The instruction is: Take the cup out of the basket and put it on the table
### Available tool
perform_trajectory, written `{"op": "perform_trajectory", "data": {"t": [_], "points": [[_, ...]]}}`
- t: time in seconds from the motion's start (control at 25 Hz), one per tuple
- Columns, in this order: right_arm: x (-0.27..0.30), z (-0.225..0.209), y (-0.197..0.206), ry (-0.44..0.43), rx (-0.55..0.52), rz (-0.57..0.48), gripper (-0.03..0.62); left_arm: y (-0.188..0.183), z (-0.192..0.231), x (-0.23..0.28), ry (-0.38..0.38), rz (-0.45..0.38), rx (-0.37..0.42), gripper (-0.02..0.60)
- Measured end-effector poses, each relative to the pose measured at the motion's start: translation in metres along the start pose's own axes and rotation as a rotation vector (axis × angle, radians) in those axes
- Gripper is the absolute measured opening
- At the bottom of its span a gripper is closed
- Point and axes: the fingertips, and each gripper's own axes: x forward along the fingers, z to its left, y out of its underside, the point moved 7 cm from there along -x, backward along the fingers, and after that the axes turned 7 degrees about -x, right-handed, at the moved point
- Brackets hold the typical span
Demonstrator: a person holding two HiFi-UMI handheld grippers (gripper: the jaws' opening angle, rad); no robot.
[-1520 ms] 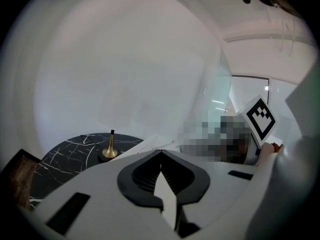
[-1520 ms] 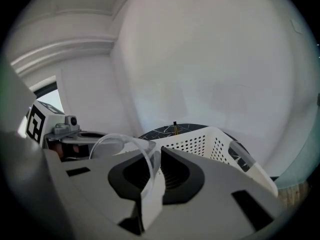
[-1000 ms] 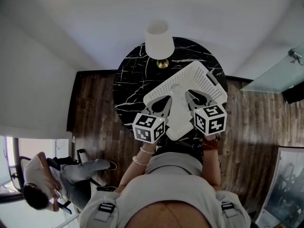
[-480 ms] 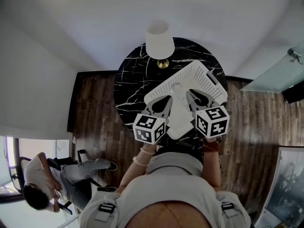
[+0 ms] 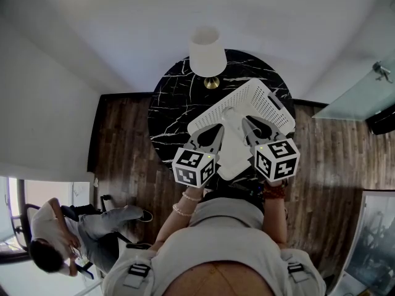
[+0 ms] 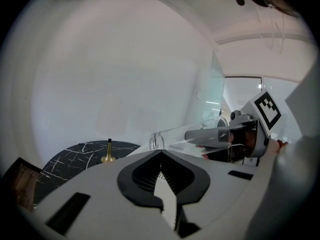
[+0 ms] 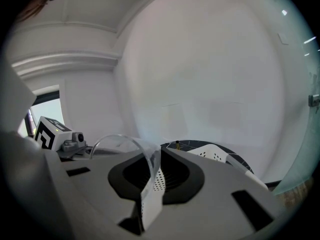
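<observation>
My right gripper [image 5: 245, 122] pinches the wall of the clear cup [image 6: 186, 133]: one jaw sits inside the glass and the other outside, so the cup lies on its side over the basket [image 5: 259, 100]. I cannot tell whether it is clear of the basket's rim. My left gripper [image 5: 217, 128] hangs over the basket's near left edge with its jaws pressed together on nothing. Compared with a second ago, the right gripper has drifted slightly towards me and to the right across the basket, carrying the cup with it. The left gripper has barely shifted, and the basket has stayed where it was on the table [image 5: 170, 103], just this side of the lamp [image 5: 207, 51].
</observation>
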Motion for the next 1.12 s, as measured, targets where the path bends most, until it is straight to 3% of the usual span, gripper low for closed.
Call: {"op": "perform_trajectory", "data": {"t": [1.12], "points": [[-0.0047, 0.0002, -0.0040, -0.013, -0.018, 0.000, 0.038, -0.0012, -0.0032, 0.0008, 0.004, -0.001, 0.001, 0.006]]}}
